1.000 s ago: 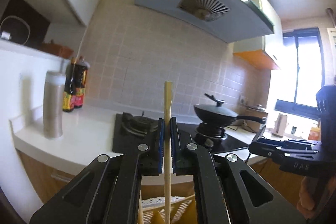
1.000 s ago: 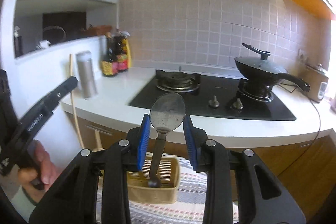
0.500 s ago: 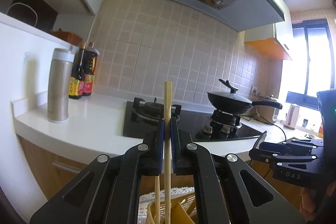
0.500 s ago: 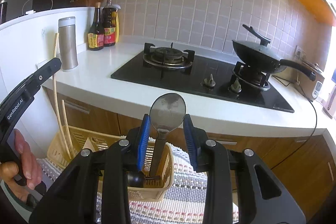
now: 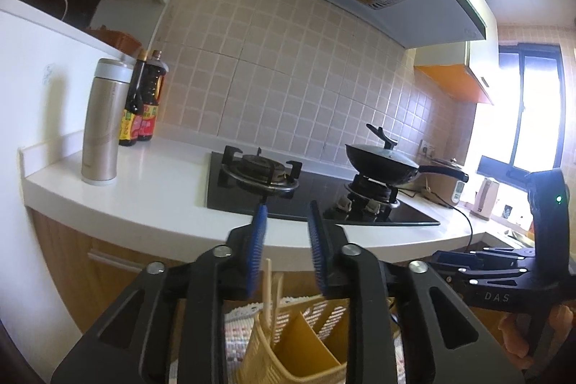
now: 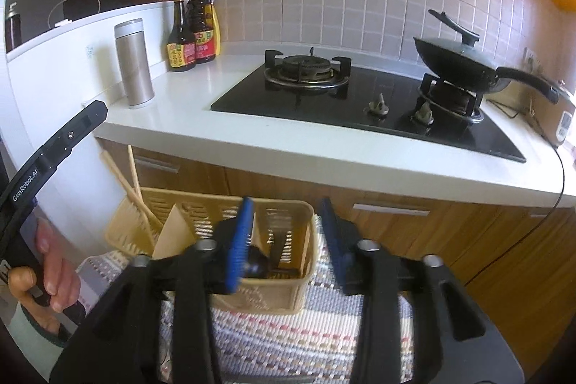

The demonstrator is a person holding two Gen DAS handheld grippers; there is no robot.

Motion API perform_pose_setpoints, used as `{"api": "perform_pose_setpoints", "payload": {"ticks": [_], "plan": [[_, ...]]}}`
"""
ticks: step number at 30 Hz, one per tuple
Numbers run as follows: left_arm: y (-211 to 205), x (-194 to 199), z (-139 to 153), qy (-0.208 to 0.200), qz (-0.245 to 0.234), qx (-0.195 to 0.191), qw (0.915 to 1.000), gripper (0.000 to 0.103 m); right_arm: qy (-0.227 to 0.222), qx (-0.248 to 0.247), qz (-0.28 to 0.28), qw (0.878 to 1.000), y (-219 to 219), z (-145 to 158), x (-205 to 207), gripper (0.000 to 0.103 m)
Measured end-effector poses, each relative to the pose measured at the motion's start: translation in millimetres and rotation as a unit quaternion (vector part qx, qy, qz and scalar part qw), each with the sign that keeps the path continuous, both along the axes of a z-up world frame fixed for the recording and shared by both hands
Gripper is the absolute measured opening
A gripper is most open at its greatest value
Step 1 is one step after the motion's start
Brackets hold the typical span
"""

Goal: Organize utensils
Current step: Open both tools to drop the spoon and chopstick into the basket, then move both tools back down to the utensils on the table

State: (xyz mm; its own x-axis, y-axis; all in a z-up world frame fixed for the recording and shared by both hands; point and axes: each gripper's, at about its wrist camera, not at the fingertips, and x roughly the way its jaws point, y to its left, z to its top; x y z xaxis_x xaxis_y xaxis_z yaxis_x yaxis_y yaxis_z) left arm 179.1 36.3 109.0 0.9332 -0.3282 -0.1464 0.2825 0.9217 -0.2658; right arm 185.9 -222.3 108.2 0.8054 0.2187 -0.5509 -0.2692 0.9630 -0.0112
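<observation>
We see both grippers — left gripper [image 5: 287, 243], right gripper [image 6: 286, 240] — spread apart, empty, above the yellow slotted plastic utensil basket [image 6: 288, 287] holding pale wooden chopsticks [image 6: 124, 182].

The yellow basket [image 6: 216, 233] sits low on a striped mat [image 6: 288, 330], in front of the cabinet doors under the white surface [image 6: 324, 146], whose front edge overhangs behind it. Its left compartment is blocked by 2 chopsticks [image 6: 133, 182] leaning up and left; a divider [image 6: 172, 233] closes off the middle; the right compartment holds a dark spoon [image 6: 257, 263]. The left gripper [image 5: 286, 251] hangs over it with fingers apart, and the right gripper [image 6: 284, 240] likewise, both empty. On the surface, a steel flask [image 6: 134, 62] and bottles [image 6: 190, 31] crowd the left back corner; a stove [image 6: 360, 103] and wok [image 6: 464, 63] fill the right.
</observation>
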Motion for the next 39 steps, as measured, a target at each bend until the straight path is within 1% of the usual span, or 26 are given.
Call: {"api": "perform_pose_setpoints", "payload": {"ticks": [1,5,6,7,8,14,15,17,21,23,24,27,29,31,32,33,34,35,36,37,39], "plan": [[1.6,-3.1,0.9,0.001,0.0,-0.002,1.0,0.034,-0.003,0.003,0.0,1.0,-1.5,0.8,-3.7,0.059],[4.8,-19.1,4.3,0.006,0.01,0.007,0.9999,0.035,0.001,0.005,-0.006,1.0,-5.4,4.0,-15.7,0.059],[6.6,-24.5,4.6,0.01,0.013,0.01,0.9998,0.037,0.001,0.005,-0.009,1.0,-6.8,4.9,-18.5,0.059],[8.7,-29.1,4.9,0.019,0.014,0.011,0.9997,0.041,0.001,0.005,-0.01,1.0,-8.1,6.2,-23.0,0.059],[10.2,-32.7,5.5,0.025,0.014,0.012,0.9995,0.042,0.002,0.003,-0.008,1.0,-8.8,7.3,-26.6,0.059],[24.6,-59.4,12.2,0.07,0.006,0.009,0.9975,0.042,0.006,-0.004,-0.007,1.0,-9.5,15.3,-52.4,0.059],[26.1,-63.2,14.0,0.078,0.004,0.009,0.9969,0.044,0.009,-0.008,-0.006,1.0,-8.2,16.3,-58.1,0.059],[26.8,-69.4,16.5,0.094,0.006,0.016,0.9954,0.044,0.013,-0.015,-0.005,1.0,-5.7,17.5,-66.6,0.059],[26.6,-79.2,14.0,0.149,-0.001,0.029,0.9885,0.046,0.03,-0.031,0.001,0.999,-0.3,17.0,-81.8,0.059],[28.6,-85.7,4.6,0.179,-0.007,0.029,0.9835,0.048,0.035,-0.036,0.003,0.999,0.5,15.1,-88.1,0.059],[29.6,-88.2,-1.2,0.193,-0.007,0.03,0.9807,0.05,0.038,-0.042,0.005,0.998,1.0,13.0,-93.1,0.059],[32.0,-93.3,-22.8,0.241,0.0,0.033,0.9701,0.051,0.054,-0.05,0.005,0.997,0.7,5.3,-100.5,0.059],[32.9,-92.0,-42.3,0.284,-0.002,0.031,0.9582,0.051,0.072,-0.051,0.005,0.996,-0.4,-2.9,-104.4,0.059],[31.5,-84.8,-68.0,0.343,-0.017,0.019,0.9388,0.051,0.093,-0.048,0.005,0.994,-2.9,-13.3,-107.4,0.059],[30.6,-81.9,-79.7,0.366,-0.02,0.013,0.9303,0.051,0.1,-0.046,0.004,0.994,-3.6,-17.0,-108.6,0.059],[29.1,-78.6,-92.4,0.39,-0.025,0.008,0.9203,0.049,0.113,-0.043,0.006,0.993,-5.1,-22.7,-109.7,0.059],[27.6,-76.7,-101.4,0.404,-0.029,0.006,0.9142,0.047,0.124,-0.04,0.008,0.991,-6.3,-28.2,-111.2,0.058],[24.9,-73.6,-114.5,0.423,-0.035,0.002,0.9053,0.046,0.13,-0.039,0.008,0.991,-7.1,-32.4,-113.1,0.056],[22.9,-71.3,-123.2,0.437,-0.035,0.002,0.8988,0.044,0.139,-0.038,0.007,0.989,-8.3,-37.9,-115.1,0.055],[21.1,-67.7,-135.5,0.457,-0.032,-0.004,0.8887,0.044,0.151,-0.034,0.005,0.988,-9.9,-44.1,-116.5,0.053],[21.2,-63.5,-149.7,0.477,-0.026,-0.021,0.8783,0.043,0.179,-0.018,0.006,0.984,-13.8,-57.1,-116.4,0.048]]}}
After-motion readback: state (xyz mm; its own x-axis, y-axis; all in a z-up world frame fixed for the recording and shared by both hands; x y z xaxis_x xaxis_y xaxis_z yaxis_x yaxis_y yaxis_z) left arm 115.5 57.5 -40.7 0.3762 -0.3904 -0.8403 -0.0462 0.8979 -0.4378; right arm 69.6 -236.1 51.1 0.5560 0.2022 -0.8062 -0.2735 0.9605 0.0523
